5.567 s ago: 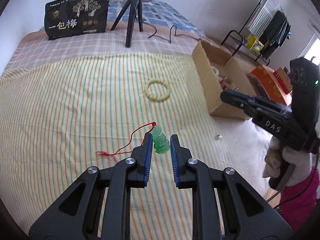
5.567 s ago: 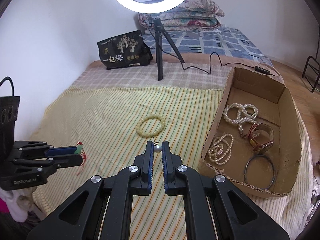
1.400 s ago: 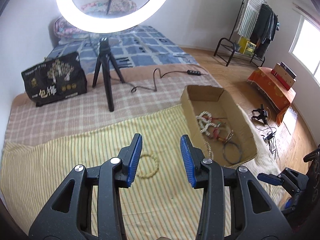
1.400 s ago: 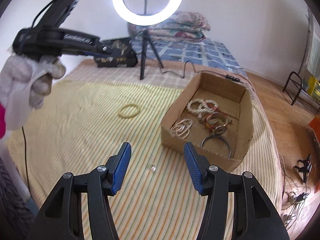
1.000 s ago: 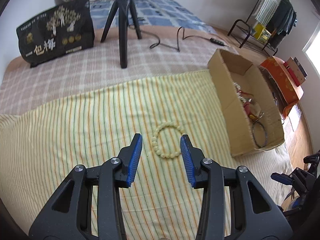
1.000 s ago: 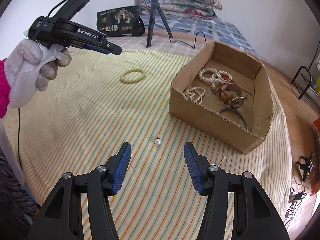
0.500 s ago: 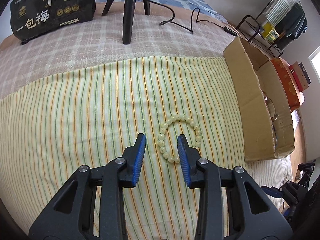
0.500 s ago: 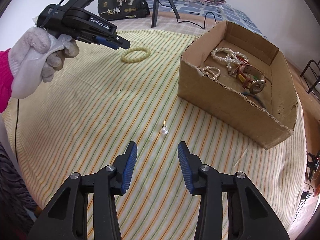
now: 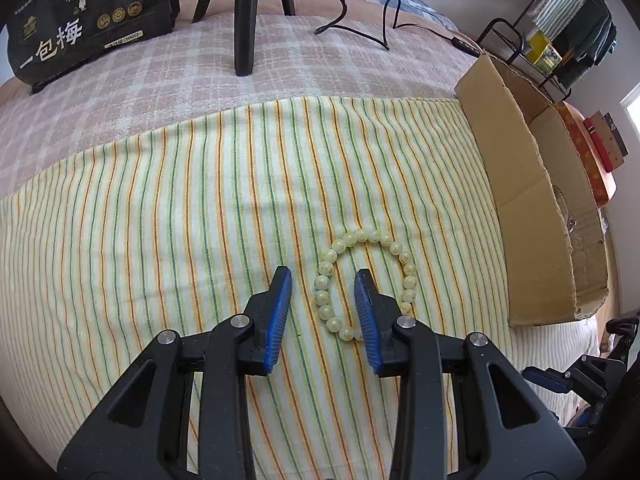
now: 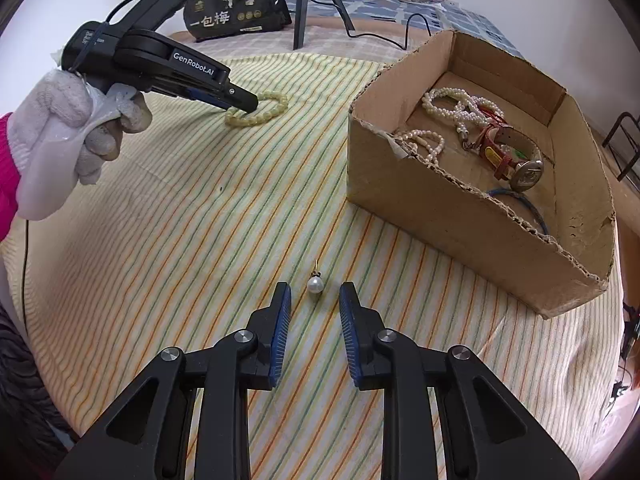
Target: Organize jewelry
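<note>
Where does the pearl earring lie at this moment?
In the right wrist view, the pearl earring lies on the striped cloth, just ahead of the open right gripper, left of the cardboard box.

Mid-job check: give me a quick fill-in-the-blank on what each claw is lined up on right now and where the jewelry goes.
1. The left claw is open around one side of the pale ____ bracelet.
2. The right claw is open just short of a loose ____ earring.
3. The wristwatch lies inside the ____ box.

Missing words: beaded; pearl; cardboard
</note>
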Demonstrator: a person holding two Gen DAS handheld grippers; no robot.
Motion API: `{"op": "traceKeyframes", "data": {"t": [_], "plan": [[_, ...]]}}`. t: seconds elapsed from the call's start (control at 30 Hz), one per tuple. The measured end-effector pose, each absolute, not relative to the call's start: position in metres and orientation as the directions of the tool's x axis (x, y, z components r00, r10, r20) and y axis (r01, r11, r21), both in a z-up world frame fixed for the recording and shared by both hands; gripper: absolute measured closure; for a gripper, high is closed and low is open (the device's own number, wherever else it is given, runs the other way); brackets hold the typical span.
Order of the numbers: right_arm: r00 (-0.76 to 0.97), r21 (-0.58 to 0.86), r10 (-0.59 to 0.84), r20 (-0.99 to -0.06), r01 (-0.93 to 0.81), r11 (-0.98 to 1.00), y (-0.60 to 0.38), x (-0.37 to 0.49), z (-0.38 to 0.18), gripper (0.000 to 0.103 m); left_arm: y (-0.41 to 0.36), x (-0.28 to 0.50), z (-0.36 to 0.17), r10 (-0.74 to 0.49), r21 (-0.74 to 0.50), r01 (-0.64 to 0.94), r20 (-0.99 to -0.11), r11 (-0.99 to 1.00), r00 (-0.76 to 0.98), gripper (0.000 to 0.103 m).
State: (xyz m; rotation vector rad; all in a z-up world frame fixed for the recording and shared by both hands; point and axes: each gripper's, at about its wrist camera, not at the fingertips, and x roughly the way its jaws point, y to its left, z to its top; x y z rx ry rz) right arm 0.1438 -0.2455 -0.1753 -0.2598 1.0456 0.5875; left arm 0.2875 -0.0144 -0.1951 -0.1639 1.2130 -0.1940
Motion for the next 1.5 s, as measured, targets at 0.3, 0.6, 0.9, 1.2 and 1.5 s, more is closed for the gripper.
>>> {"op": "traceKeyframes", "data": {"t": [0.3,0.6,0.9,1.2,1.5], "plan": [[0.369,0.061,0.325,-0.871,-0.575,0.816,-0.240,0.148,-0.178,0.085,-0.016,0.291,-0.197,-0.197,-0.189,0.058,-0.914,0.980,0.356,0.087],[0.356,0.068,0.321,-0.878,-0.570,0.819,-0.238,0.151,-0.178,0.096,-0.015,0.290,-0.196,-0.176,-0.175,0.038,-0.908,0.984,0.381,0.098],[0.392,0.068,0.340,-0.855,-0.565,0.822,-0.244,0.148,-0.164,0.096,-0.007,0.281,-0.180,-0.176,-0.185,0.019,-0.891,0.983,0.418,0.098],[0.432,0.062,0.361,-0.827,-0.567,0.821,-0.244,0.138,-0.142,0.096,-0.005,0.271,-0.145,-0.222,-0.233,0.034,-0.855,0.972,0.468,0.098],[0.470,0.056,0.371,-0.801,-0.559,0.827,-0.251,0.132,-0.123,0.096,-0.008,0.259,-0.111,-0.258,-0.266,0.060,-0.817,0.962,0.515,0.098]]}}
